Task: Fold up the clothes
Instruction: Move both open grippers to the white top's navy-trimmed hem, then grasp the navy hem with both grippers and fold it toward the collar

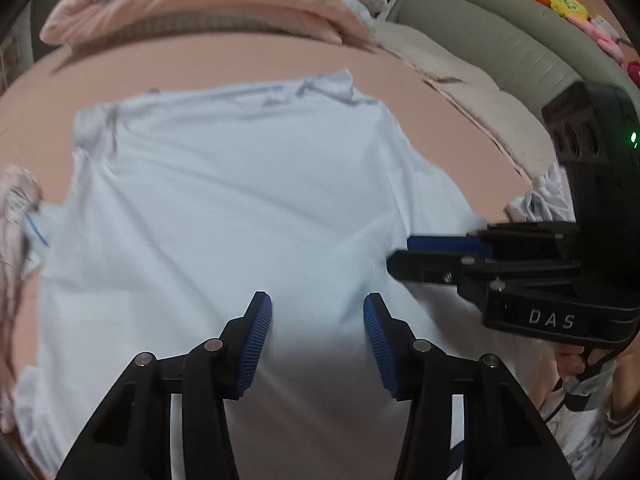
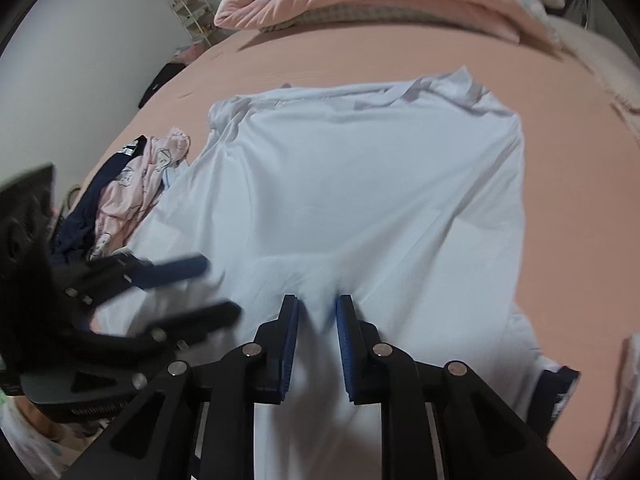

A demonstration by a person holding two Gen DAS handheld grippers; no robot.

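Two grippers hang over a white shirt (image 2: 360,184) spread on the pink bed sheet (image 2: 568,168), collar at the far end and hem at the near edge. In its own view the left gripper (image 1: 318,316) stands wide apart above the cloth, holding nothing. The right gripper (image 2: 318,312) is narrowed, a ridge of fabric rising between its pads; whether it grips, I cannot tell. Thin, soft and limp, the shirt should drag and wrinkle, so hem corners or shoulder seams look the best holds. More clothes (image 2: 128,192) lie heaped at left.

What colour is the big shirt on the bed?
White shirt, clearest in the right wrist view.
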